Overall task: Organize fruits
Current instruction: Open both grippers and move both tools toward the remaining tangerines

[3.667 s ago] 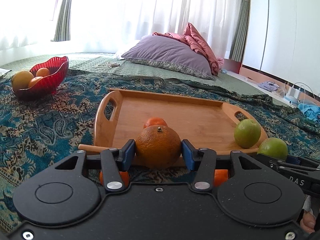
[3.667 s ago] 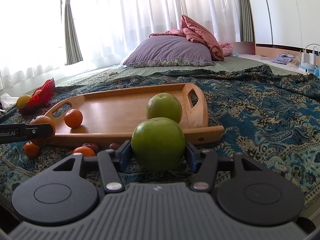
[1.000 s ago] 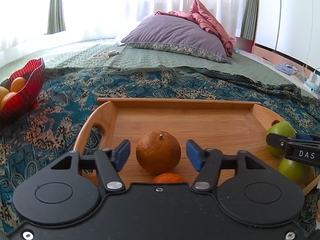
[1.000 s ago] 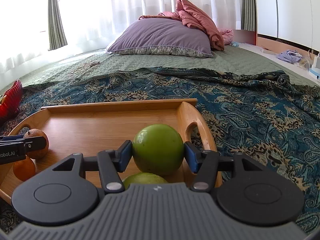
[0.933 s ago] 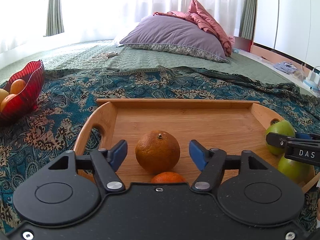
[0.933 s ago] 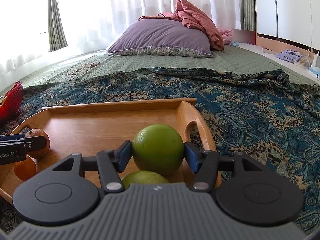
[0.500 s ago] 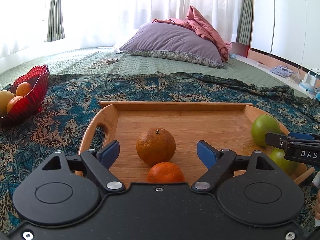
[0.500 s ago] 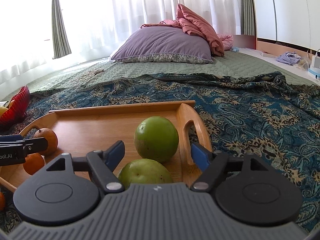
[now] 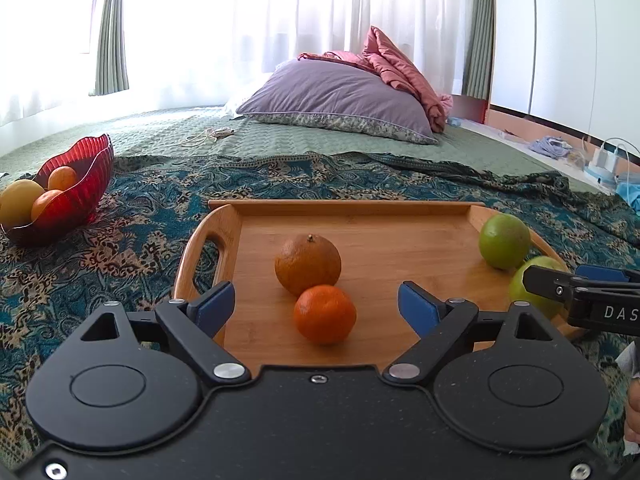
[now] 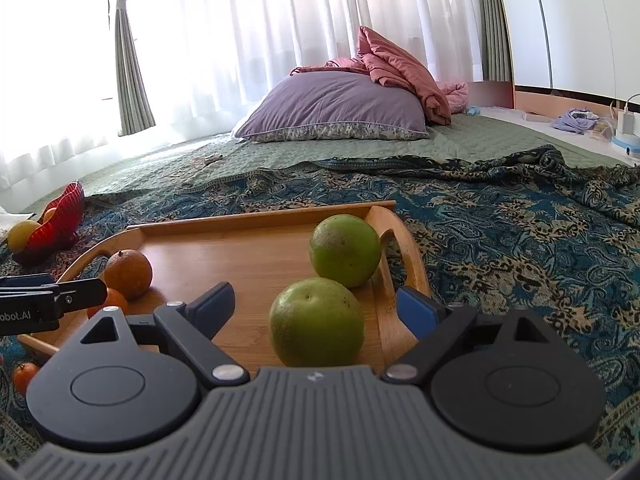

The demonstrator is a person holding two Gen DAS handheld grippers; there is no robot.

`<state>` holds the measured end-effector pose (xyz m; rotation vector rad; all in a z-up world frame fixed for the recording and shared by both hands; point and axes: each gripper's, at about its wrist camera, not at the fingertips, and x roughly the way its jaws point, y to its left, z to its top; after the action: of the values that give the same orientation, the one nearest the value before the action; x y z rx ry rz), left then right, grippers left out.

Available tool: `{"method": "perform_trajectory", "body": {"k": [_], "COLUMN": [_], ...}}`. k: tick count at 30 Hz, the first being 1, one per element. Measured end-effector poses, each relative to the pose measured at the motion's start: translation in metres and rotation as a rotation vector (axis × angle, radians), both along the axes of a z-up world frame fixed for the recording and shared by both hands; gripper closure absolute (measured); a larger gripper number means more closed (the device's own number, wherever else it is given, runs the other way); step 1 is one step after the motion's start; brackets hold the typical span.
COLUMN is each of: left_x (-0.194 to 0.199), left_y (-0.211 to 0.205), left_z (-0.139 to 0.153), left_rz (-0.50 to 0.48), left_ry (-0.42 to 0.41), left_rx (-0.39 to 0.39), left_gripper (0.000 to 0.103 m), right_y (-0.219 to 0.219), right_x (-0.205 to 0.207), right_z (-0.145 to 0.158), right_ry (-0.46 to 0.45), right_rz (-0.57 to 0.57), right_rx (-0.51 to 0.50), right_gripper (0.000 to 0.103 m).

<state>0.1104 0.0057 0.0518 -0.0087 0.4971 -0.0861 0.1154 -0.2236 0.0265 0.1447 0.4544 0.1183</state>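
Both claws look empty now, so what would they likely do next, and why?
Probably pull back and fetch the small orange lying on the blanket beside the tray. Both grippers, left and right, are open and four fruits already sit on the tray.

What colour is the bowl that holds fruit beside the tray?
Red, ribbed glass bowl; clearest in the left wrist view.
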Motion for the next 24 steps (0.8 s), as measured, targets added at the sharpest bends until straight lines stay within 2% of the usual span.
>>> {"method": "perform_trajectory", "body": {"k": [9,19,24], "left_x": [-0.035,-0.068,-0.075], "left_y": [0.0,0.006,0.01], "left_z": [-0.004,-0.017,-0.026], "left_rz": [-0.021,0.001,0.014], "left_ry": [-0.021,-0.046,-0.032], "left_rx": [0.014,0.034,0.061], "left_gripper": [0.012,0.01,0.01], "right_y": [0.011,0.044,0.047], "right_x": [-0.036,-0.059,-0.065], "right_z": [-0.004,-0.023,-0.026], "right_ry": [-0.049,-0.042,-0.05], "right_rz": [0.039,0.143,0.157], "right_rx": [-0.023,-0.094,-0.073], "right_gripper": [0.0,0.0,0.0]}}
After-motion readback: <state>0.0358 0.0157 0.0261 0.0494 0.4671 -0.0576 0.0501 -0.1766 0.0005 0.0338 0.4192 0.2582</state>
